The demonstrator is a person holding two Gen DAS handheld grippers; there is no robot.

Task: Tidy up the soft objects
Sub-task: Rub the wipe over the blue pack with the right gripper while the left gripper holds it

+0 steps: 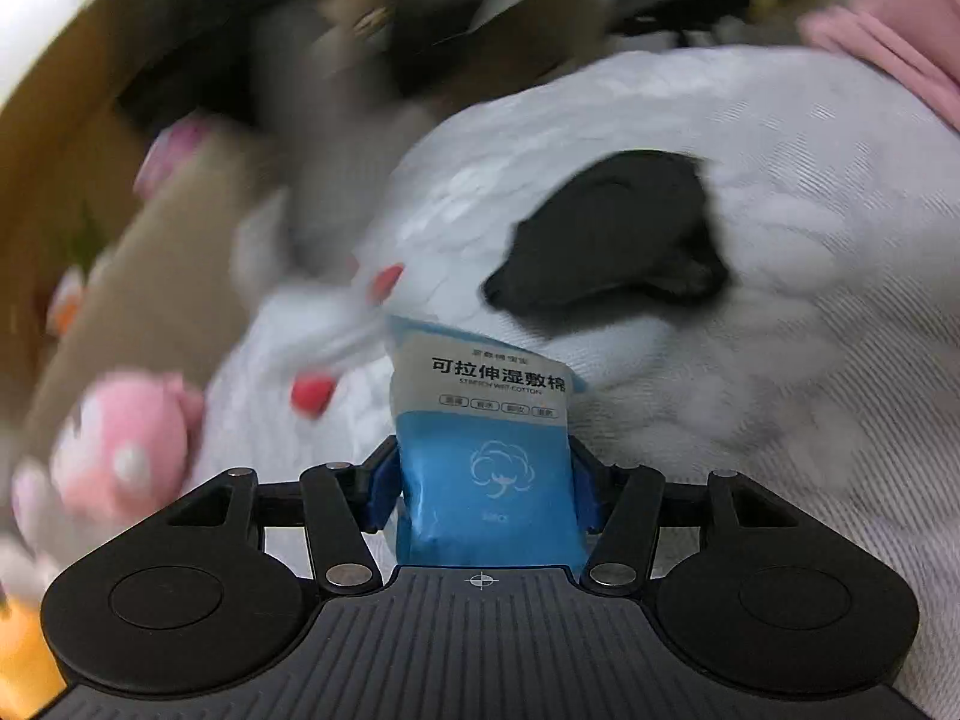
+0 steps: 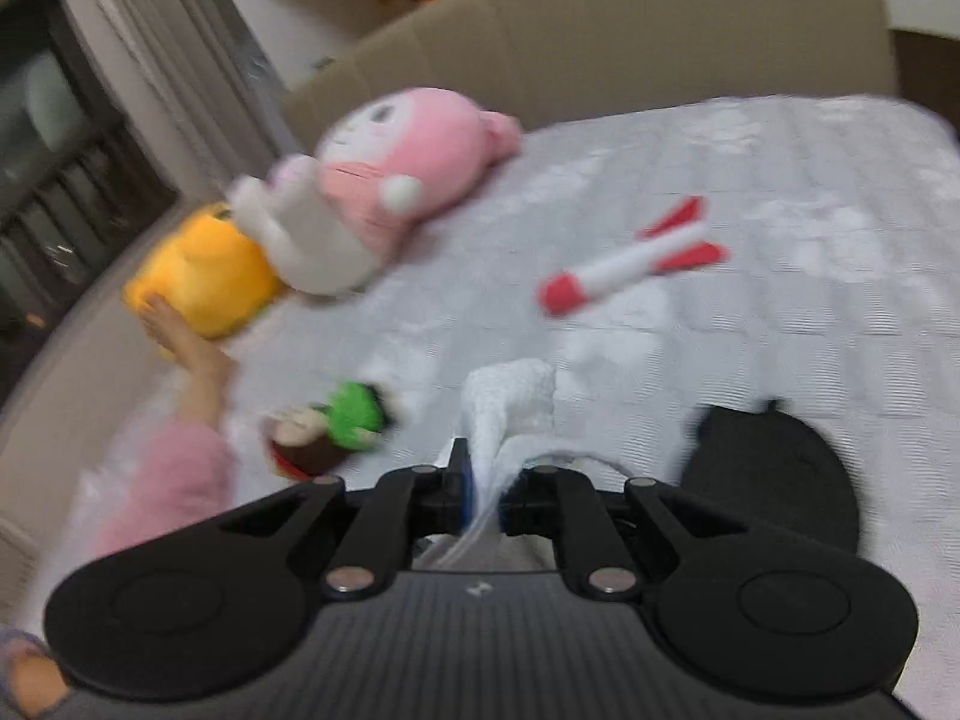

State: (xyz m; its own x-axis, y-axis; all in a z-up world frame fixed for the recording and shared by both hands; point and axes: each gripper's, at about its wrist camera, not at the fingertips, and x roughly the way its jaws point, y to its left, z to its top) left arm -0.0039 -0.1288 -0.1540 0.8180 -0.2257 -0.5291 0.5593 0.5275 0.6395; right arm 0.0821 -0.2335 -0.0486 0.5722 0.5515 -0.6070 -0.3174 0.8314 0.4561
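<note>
Blue cotton pack point(image 1: 486, 450) sits clamped between our left gripper point(image 1: 487, 480) fingers; right gripper point(image 2: 487, 489) nearly closed, pinching white cloth point(image 2: 510, 408).

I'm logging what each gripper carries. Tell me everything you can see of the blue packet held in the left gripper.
The blue plastic packet is a soft, glossy pouch, deep blue below with a pale grey-white upper panel bearing dark Chinese characters and the line "stretch wet cotton"; a white cotton-boll outline sits on the blue part. It stands roughly upright, leaning slightly left, clamped low on both sides by the left gripper. Its top edge is free, in front of the white quilted bedcover. Its bottom end is hidden behind the gripper body.
</note>
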